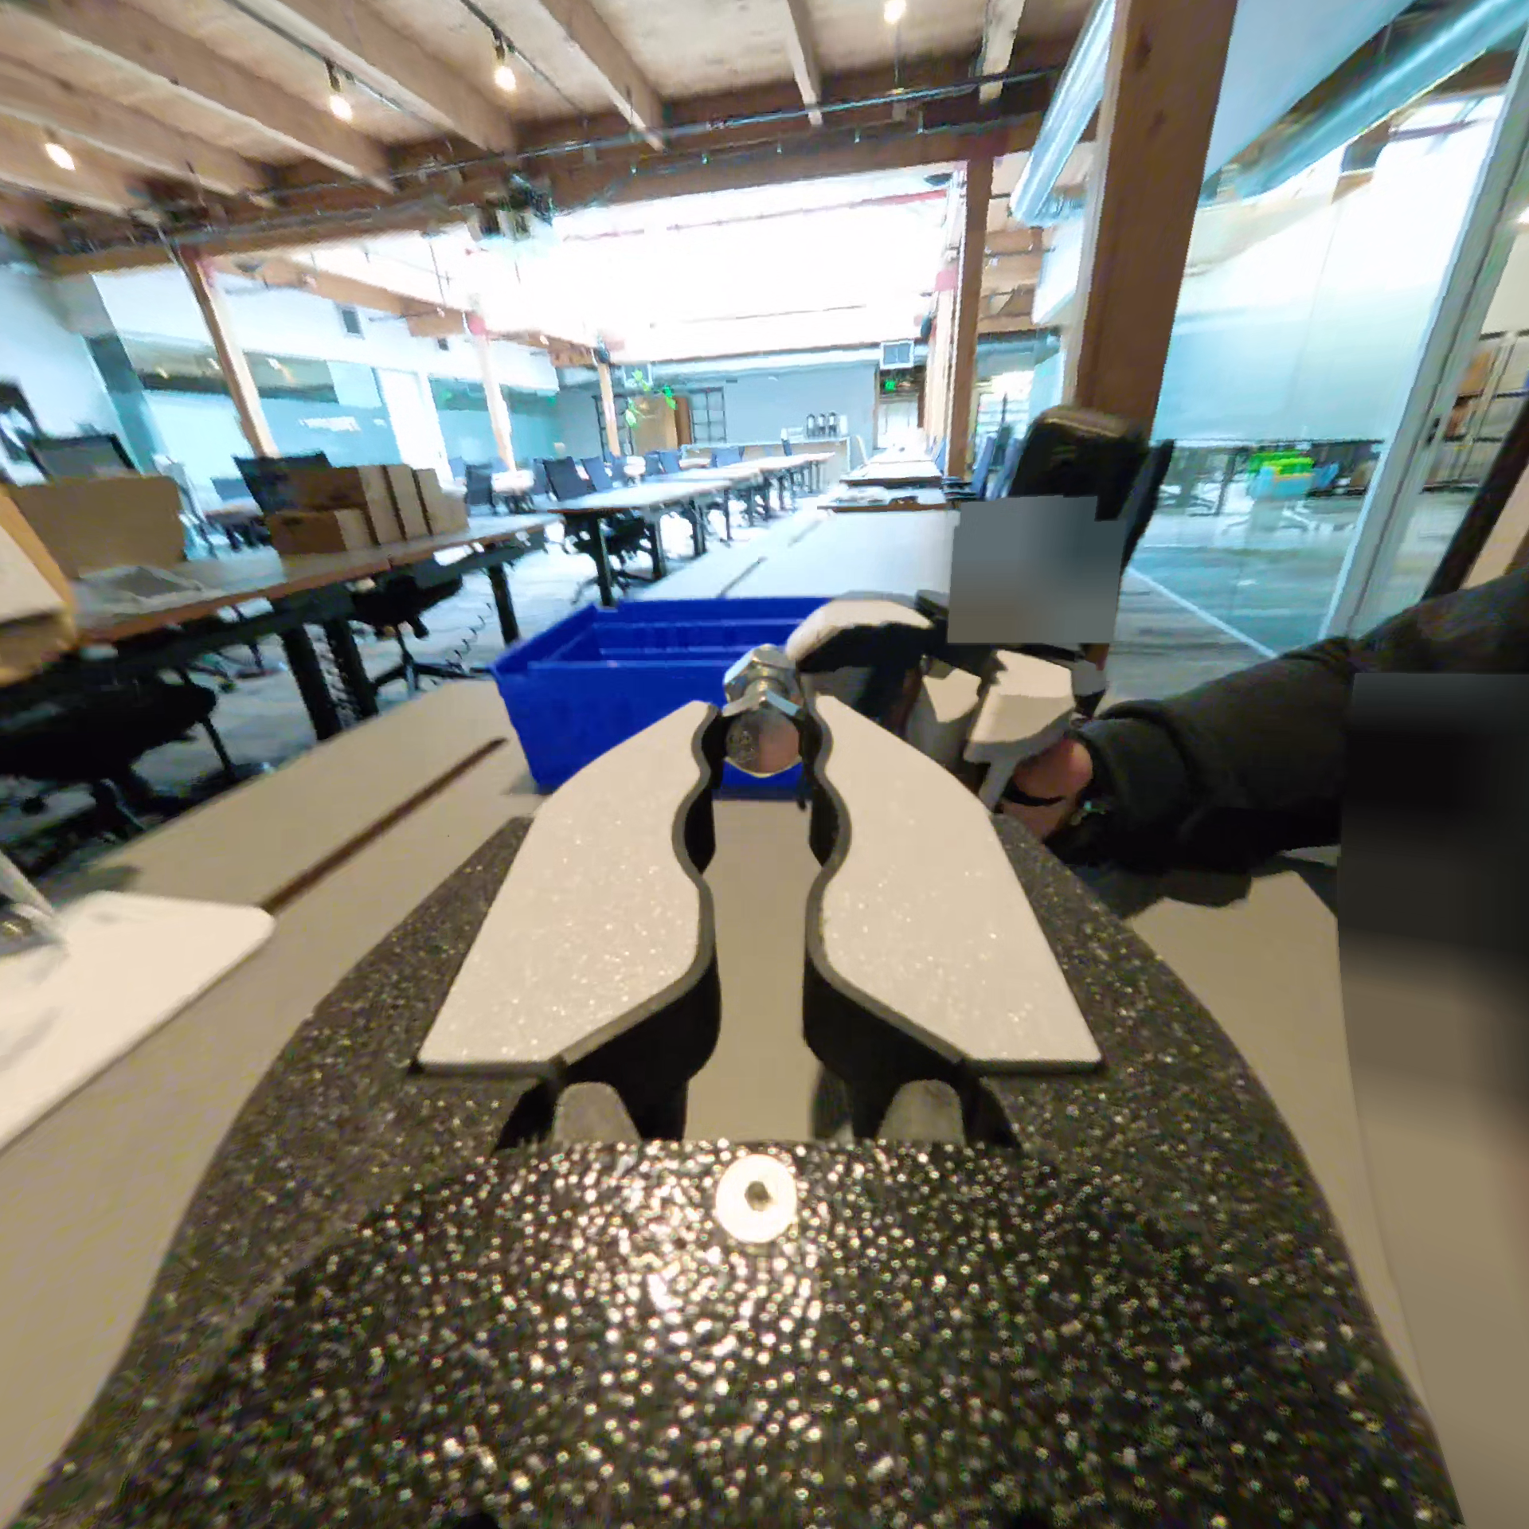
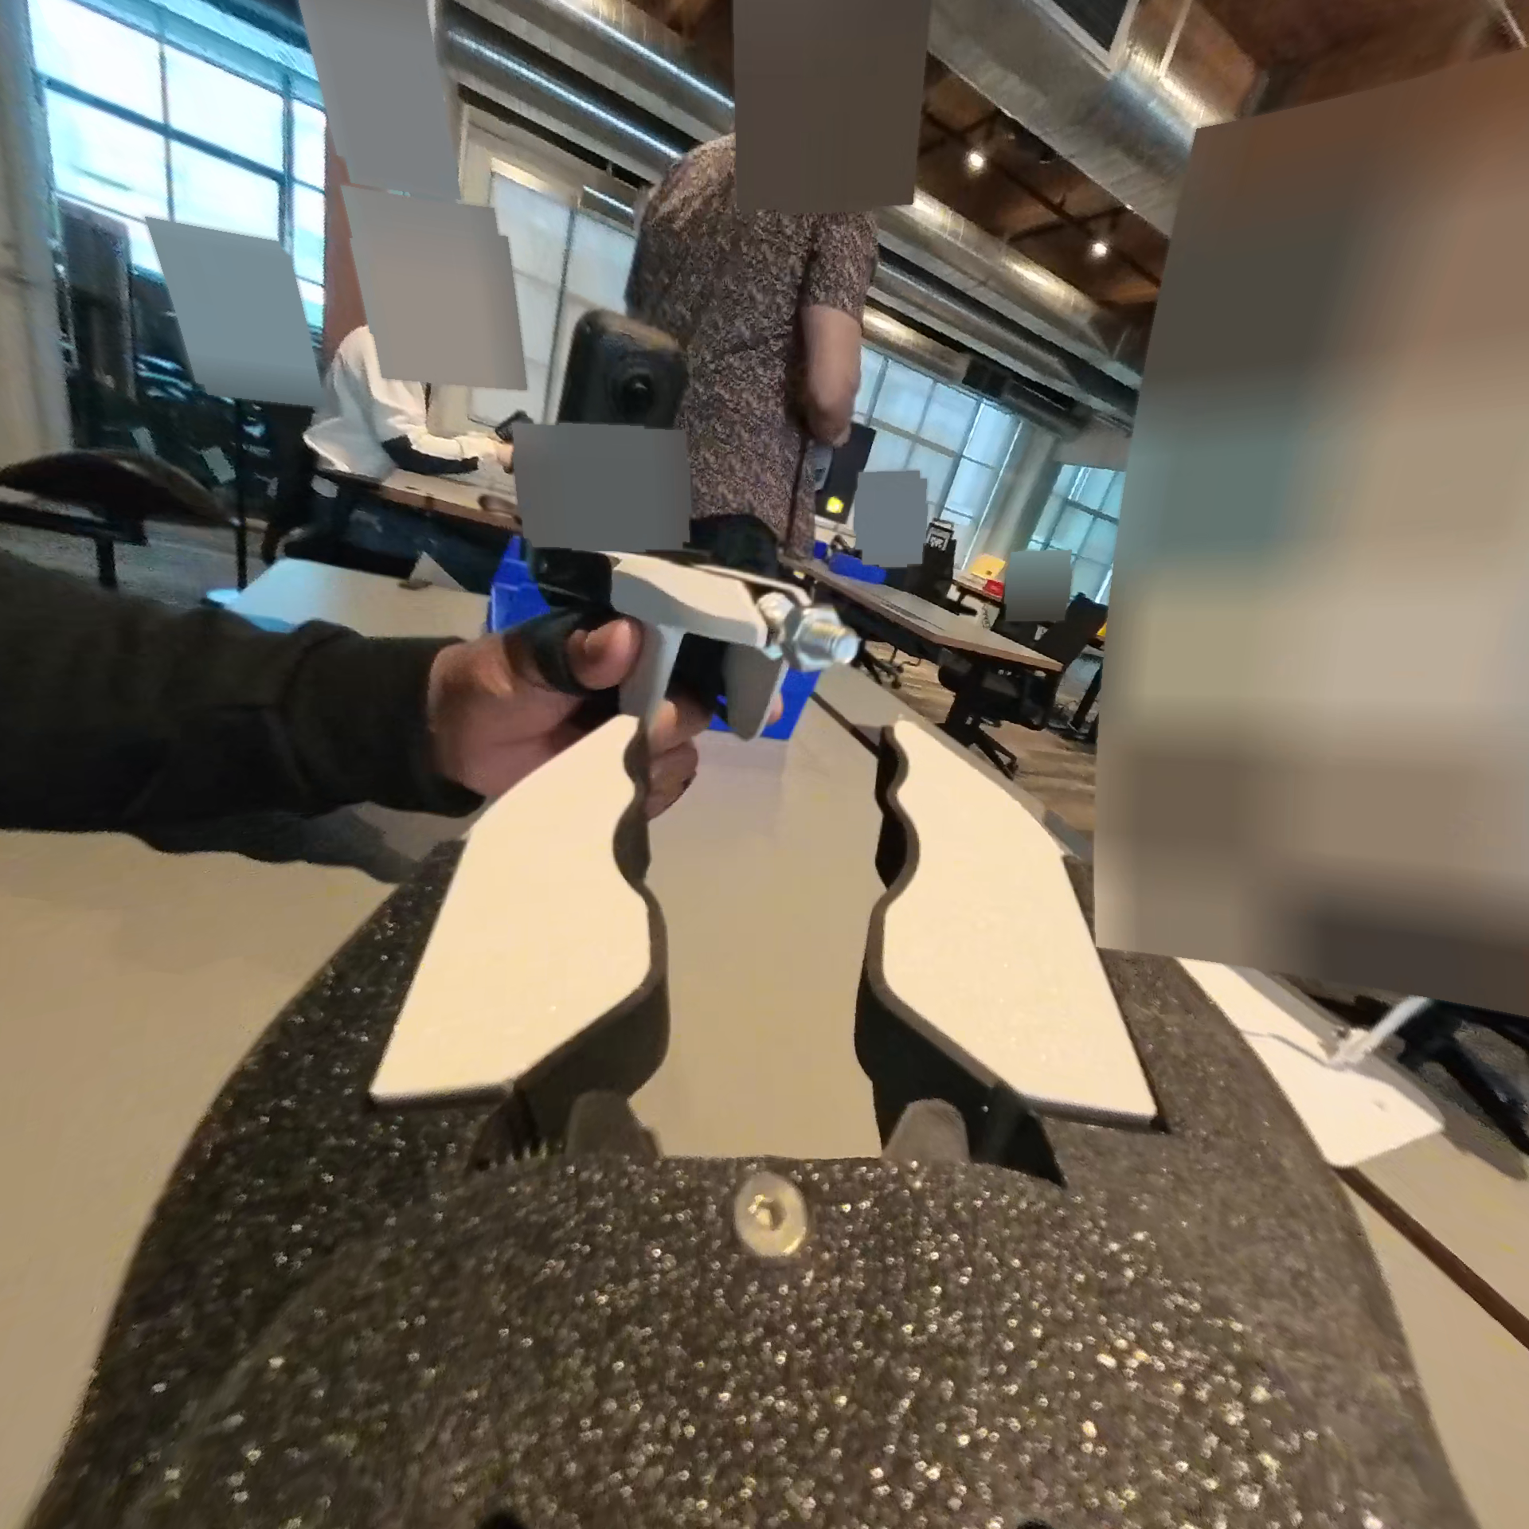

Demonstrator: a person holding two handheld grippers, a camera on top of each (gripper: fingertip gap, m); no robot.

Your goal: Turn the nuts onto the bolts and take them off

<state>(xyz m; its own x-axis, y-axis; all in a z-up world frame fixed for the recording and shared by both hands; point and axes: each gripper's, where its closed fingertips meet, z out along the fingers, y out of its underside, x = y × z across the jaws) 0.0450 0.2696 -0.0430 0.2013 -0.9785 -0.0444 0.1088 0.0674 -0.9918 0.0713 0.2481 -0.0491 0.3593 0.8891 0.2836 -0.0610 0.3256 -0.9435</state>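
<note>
With your left gripper (image 1: 759,736) pinching the shiny steel hex-head bolt (image 1: 757,745) by its head above the grey table (image 1: 331,794), bring your spread, empty right gripper (image 2: 765,749) squarely around the silver hex nut (image 2: 809,641) before turning.

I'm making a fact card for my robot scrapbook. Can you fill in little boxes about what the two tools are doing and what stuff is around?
left tool: shut on the bolt's head end, held up above the table
bolt: silver, with a nut on it
nut: on the threads, close to the left tool's tips
right tool: open, holding nothing, apart from the bolt
blue bin: on the table behind the bolt
table: grey top
step so far: nut is on the bolt
</note>
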